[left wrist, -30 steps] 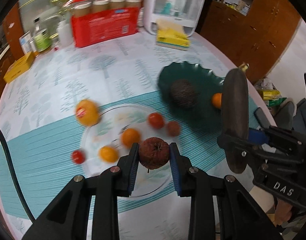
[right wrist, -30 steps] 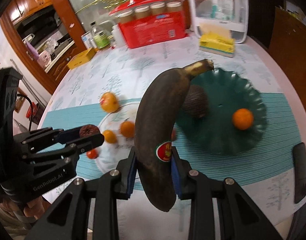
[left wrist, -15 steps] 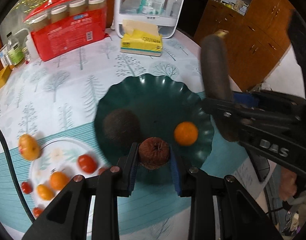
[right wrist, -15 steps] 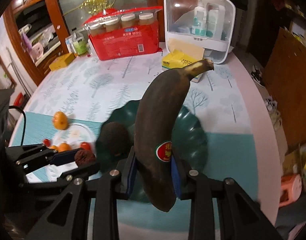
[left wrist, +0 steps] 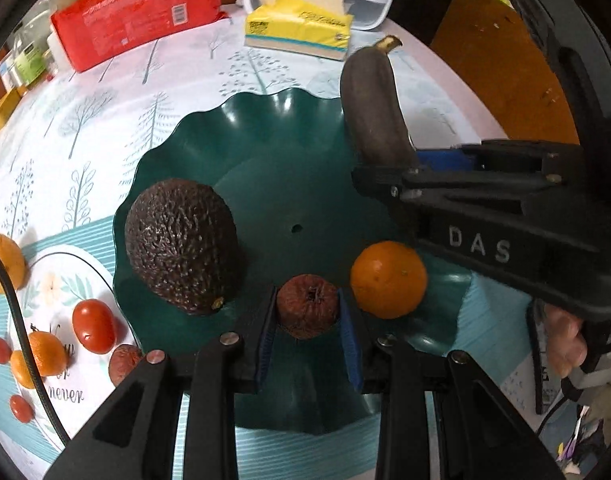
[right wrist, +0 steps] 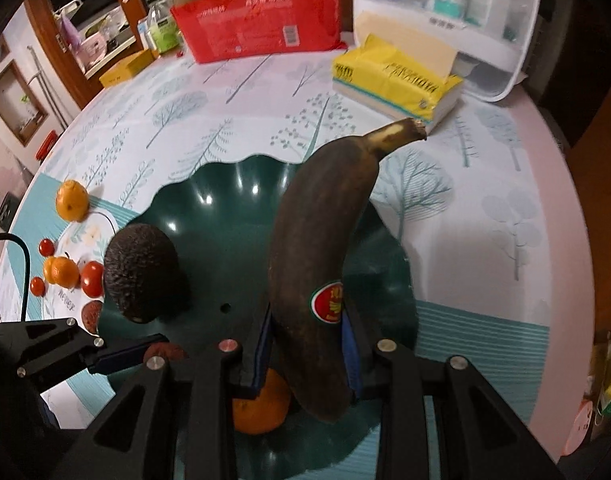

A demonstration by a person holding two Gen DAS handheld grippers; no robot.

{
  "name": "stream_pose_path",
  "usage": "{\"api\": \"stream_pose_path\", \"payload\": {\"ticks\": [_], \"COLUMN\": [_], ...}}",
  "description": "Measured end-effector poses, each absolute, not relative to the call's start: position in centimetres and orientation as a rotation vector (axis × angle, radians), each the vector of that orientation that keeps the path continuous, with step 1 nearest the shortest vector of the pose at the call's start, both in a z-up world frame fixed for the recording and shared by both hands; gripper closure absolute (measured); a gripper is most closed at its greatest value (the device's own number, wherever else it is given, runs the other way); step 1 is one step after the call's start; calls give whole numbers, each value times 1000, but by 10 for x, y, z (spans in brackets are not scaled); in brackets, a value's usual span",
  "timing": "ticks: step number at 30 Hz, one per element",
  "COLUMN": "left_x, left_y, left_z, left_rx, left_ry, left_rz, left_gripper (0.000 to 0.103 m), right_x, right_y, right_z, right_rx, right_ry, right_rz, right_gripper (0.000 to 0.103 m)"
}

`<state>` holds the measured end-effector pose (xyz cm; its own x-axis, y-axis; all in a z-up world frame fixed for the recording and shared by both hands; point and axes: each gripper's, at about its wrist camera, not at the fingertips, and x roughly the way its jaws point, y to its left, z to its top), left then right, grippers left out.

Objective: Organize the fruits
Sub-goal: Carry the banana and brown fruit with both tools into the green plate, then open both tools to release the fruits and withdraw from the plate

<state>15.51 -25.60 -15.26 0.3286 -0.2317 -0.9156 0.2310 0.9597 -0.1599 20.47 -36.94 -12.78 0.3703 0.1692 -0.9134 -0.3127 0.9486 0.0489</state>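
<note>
My left gripper [left wrist: 307,314] is shut on a wrinkled brown fruit [left wrist: 307,310], low over the near part of the dark green wavy bowl [left wrist: 273,148]. An avocado [left wrist: 181,246] and an orange [left wrist: 387,278] lie in the bowl. My right gripper [right wrist: 307,334] is shut on a blackened banana [right wrist: 321,248] with a red sticker, held upright over the bowl's [right wrist: 225,208] right side. The banana also shows in the left wrist view [left wrist: 371,108]. The avocado [right wrist: 143,274] and orange [right wrist: 261,408] show in the right wrist view.
A white plate [left wrist: 57,360] left of the bowl holds tomatoes [left wrist: 93,326], small oranges [left wrist: 41,356] and another brown fruit [left wrist: 123,364]. A loose orange [right wrist: 71,202] lies beyond it. A yellow tissue pack [right wrist: 393,80], red box [right wrist: 257,24] and white container [right wrist: 445,8] stand at the back.
Both grippers have moved in and down over the green bowl. The brown fruit now sits between the avocado and the orange. The banana is closer to the bowl's right side.
</note>
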Motion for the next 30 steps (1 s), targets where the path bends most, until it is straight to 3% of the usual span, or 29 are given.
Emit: {"api": "stream_pose_path", "payload": {"ticks": [11, 16, 25, 30], "left_x": [166, 164, 154, 148], "left_y": [-255, -257, -250, -247], "left_z": [-166, -168, -156, -149], "left_rx": [-5, -1, -15, -6], "left_ry": [1206, 1211, 1215, 1199], "left_rz": [-237, -248, -250, -253], "left_gripper": [69, 45, 27, 26], "right_x": [213, 212, 206, 199], "right_y": [-358, -358, -361, -362], "right_z": [-151, -149, -131, -114], "right_rx": [-173, -171, -145, -107], "right_ry": [1206, 1198, 1162, 1125], "right_rz": [362, 359, 355, 362], "right_gripper": [71, 68, 66, 66]}}
